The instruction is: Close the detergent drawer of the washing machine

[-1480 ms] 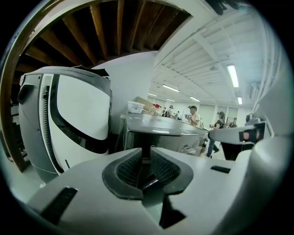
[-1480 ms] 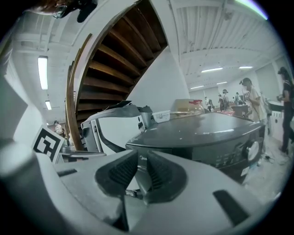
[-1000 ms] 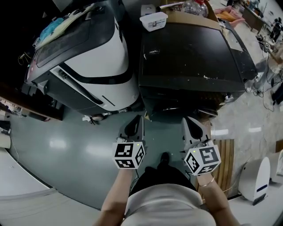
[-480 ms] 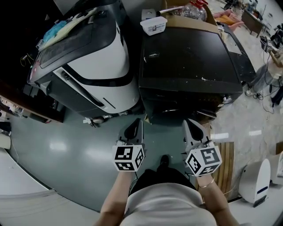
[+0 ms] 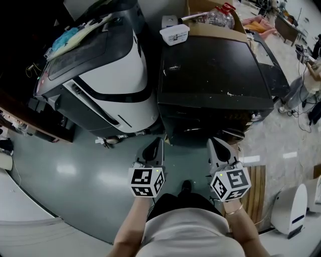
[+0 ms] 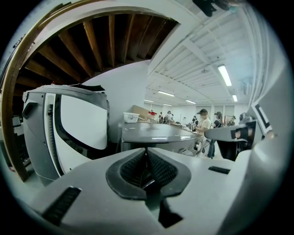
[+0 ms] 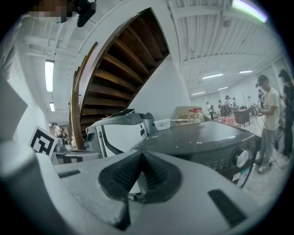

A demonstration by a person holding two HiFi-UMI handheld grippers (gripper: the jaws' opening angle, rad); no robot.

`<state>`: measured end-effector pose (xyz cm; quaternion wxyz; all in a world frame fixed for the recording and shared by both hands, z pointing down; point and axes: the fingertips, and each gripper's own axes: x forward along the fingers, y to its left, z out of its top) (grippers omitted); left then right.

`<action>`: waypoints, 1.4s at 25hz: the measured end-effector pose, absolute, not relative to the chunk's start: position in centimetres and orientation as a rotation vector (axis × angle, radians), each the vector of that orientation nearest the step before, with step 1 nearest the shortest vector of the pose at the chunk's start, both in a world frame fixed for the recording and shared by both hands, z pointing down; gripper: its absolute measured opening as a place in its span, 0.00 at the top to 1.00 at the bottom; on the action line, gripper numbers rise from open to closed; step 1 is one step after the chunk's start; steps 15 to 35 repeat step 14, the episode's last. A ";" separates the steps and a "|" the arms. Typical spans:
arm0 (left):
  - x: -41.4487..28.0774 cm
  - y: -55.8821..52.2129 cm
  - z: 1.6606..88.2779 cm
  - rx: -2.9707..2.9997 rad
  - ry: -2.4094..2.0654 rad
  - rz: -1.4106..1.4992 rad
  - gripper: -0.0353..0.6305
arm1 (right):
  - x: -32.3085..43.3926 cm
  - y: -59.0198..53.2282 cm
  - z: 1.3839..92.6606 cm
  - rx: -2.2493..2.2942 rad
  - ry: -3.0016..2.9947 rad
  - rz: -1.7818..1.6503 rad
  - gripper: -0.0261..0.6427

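1. Judging from the task, the detergent drawer should be a light, stiff plastic tray on short slides. It should need a push rather than a grip, with little force. Its smooth front may let a tip skid.
2. The best place to press is probably the middle of the drawer's front face. An off-centre push could skew the drawer on its slides.
3. The drawer belongs to the dark washing machine in the upper centre of the head view. That view shows the front panel almost edge-on, so I cannot make out the drawer or how far out it stands.
4. In the right gripper view, the panel at the right of the frame shows one round knob. The claw's own body hides the rest of the panel.
5. The left claw sits at lower centre, short of the machine's front. Its jaws have just been closing and now meet at the tips with nothing between them.
6. The right claw, just to its right, is also clenched on nothing and is clear of the panel.
7. Counted:
   - two claws
   - two machines, the dark one and a white-and-black one at upper left
   - one white tub at the dark lid's far edge
   - one clear bottle behind the tub
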<state>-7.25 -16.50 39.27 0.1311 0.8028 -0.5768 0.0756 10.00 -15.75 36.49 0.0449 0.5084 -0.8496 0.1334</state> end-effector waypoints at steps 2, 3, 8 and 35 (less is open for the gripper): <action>-7.2 -16.6 39.1 2.331 -1.677 0.214 0.94 | 9.9 -15.9 36.4 1.547 -2.597 0.397 0.96; -7.2 -16.7 39.1 2.332 -1.678 0.212 0.94 | 9.9 -15.9 36.3 1.543 -2.599 0.394 0.96; -7.2 -17.0 39.0 2.329 -1.685 0.209 0.94 | 9.5 -16.5 36.2 1.528 -2.609 0.388 0.96; -7.5 -17.4 38.3 2.330 -1.700 0.205 0.95 | 9.0 -16.9 35.6 1.511 -2.624 0.371 0.96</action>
